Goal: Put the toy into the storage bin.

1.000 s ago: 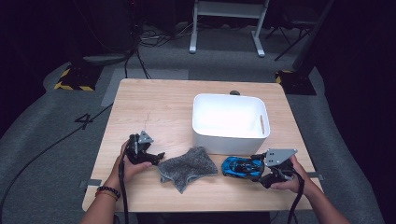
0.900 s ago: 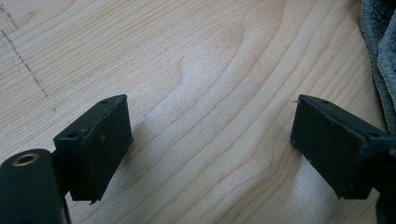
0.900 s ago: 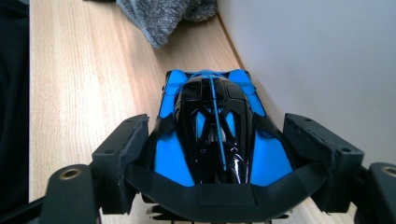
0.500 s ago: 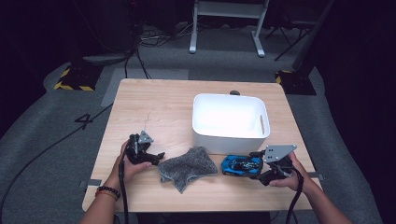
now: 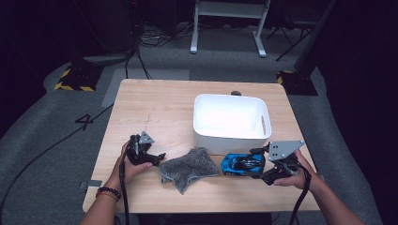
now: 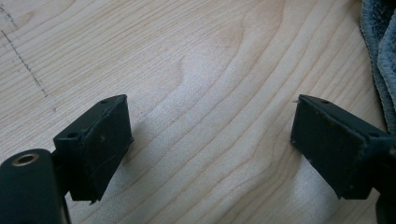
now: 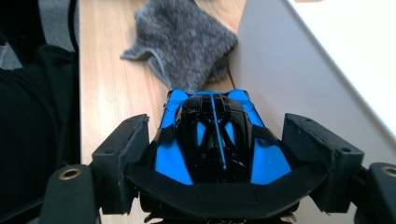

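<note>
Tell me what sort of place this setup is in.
Probably a lab or studio set up for recording: a lone wooden table stands on grey floor with a hazard-striped block, loose cables and a white stand against dark surroundings.

In the right gripper view the car's [image 7: 210, 135] rear end and wheels are hidden behind its own dark spoiler and the right gripper [image 7: 217, 149], so whether the pads press its sides cannot be told. The cloth [image 7: 184, 44] is cut off by the top edge, and the bin [image 7: 299, 79] shows just one wall (its rim runs out of the picture). In the left gripper view only a strip of cloth [image 6: 380, 56] enters at the right edge. From the high view the left gripper's [image 5: 157, 157] jaws are too small to read, and both forearms are cut off by the bottom edge.
</note>
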A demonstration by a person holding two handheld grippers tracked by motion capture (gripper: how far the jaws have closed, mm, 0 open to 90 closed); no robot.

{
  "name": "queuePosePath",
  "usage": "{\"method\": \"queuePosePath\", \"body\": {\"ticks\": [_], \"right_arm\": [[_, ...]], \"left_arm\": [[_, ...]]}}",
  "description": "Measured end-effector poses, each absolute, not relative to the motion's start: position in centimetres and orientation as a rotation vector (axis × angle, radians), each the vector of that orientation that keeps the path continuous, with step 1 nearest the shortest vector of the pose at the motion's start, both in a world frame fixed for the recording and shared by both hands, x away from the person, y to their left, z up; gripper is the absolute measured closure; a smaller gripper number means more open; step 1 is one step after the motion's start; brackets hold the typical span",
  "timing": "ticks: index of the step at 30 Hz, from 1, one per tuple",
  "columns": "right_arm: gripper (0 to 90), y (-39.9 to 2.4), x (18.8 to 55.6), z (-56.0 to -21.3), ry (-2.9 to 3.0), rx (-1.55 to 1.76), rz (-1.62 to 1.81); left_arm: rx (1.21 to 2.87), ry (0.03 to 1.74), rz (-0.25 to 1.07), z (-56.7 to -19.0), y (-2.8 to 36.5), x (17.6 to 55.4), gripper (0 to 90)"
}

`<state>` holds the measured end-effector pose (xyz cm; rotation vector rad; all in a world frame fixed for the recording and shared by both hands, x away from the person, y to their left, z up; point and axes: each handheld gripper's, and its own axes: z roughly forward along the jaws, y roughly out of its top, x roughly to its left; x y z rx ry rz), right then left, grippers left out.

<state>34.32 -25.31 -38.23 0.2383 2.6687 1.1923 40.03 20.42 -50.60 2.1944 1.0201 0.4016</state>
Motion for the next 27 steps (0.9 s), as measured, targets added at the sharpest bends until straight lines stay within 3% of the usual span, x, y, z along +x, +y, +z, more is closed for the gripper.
{"method": "queuePosePath", "body": {"ticks": [27], "right_arm": [[25.0,-23.8,34.8,-29.0,2.597,0.07,1.255]], "left_arm": [[2.194,1.022,0.398,-50.6,20.3,40.1,12.6]]}}
